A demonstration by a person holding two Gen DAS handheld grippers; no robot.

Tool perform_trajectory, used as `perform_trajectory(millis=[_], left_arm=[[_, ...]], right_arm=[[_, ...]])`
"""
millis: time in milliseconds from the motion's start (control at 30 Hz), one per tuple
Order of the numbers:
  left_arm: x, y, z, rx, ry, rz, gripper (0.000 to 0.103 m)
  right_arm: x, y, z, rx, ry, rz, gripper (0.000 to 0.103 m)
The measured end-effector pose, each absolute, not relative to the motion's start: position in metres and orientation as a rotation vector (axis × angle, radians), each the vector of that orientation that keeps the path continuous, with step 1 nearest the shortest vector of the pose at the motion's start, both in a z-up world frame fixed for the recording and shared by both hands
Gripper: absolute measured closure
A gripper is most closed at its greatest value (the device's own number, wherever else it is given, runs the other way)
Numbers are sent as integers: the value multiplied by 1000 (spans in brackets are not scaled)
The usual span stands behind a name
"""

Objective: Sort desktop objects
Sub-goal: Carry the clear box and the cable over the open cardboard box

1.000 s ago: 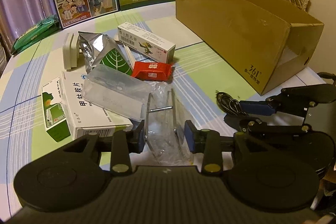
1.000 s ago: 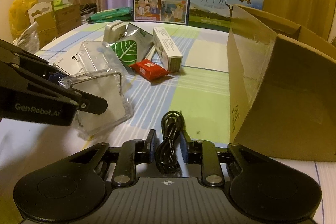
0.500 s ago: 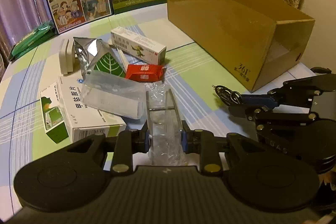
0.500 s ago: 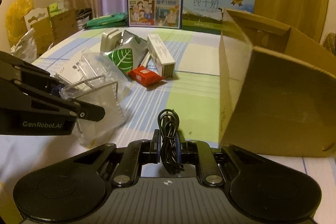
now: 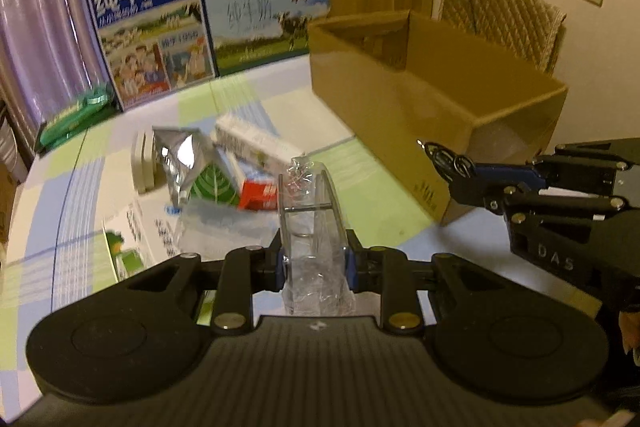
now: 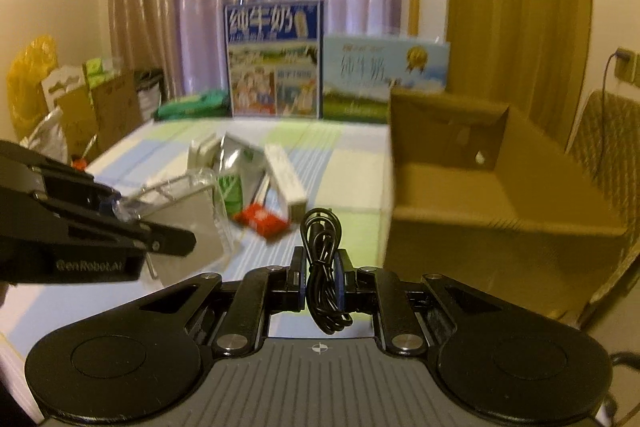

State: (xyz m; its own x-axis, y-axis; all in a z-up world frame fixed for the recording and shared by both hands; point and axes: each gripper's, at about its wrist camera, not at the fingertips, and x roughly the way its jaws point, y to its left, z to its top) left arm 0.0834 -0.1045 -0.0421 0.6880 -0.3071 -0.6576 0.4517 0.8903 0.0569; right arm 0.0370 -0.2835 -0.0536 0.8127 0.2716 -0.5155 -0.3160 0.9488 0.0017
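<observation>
My left gripper (image 5: pixel 314 263) is shut on a clear plastic box (image 5: pixel 310 215) wrapped in crinkled film, lifted above the table; the same clear plastic box (image 6: pixel 184 211) shows at the left in the right wrist view. My right gripper (image 6: pixel 320 275) is shut on a coiled black cable (image 6: pixel 322 259), held in the air; the black cable (image 5: pixel 446 159) also appears at the right in the left wrist view, beside the open cardboard box (image 5: pixel 432 107). The cardboard box (image 6: pixel 492 203) stands just right of the cable.
On the checked table (image 5: pixel 360 179) lie a silver-green foil pouch (image 5: pixel 188 163), a white carton (image 5: pixel 256 143), a red packet (image 5: pixel 260 195) and a white-green box (image 5: pixel 132 231). Two milk cartons (image 5: pixel 152 39) stand at the back. A padded chair (image 5: pixel 504 11) is behind the cardboard box.
Both grippers closed on their objects and rose from the table: the left with the clear plastic box, the right with the black cable, which now hangs beside the cardboard box.
</observation>
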Motion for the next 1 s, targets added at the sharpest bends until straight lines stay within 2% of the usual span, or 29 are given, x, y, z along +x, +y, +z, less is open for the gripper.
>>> perform_trajectory(millis=[233, 500, 1000], left_arm=[[85, -139, -7, 213, 638, -473, 80], [102, -189, 19, 180, 616, -532, 80], [154, -264, 7, 185, 648, -591, 80]], right_arm=[[41, -318, -11, -62, 470, 255, 93], [70, -374, 9, 6, 502, 178, 93], [113, -429, -7, 34, 574, 127, 93]])
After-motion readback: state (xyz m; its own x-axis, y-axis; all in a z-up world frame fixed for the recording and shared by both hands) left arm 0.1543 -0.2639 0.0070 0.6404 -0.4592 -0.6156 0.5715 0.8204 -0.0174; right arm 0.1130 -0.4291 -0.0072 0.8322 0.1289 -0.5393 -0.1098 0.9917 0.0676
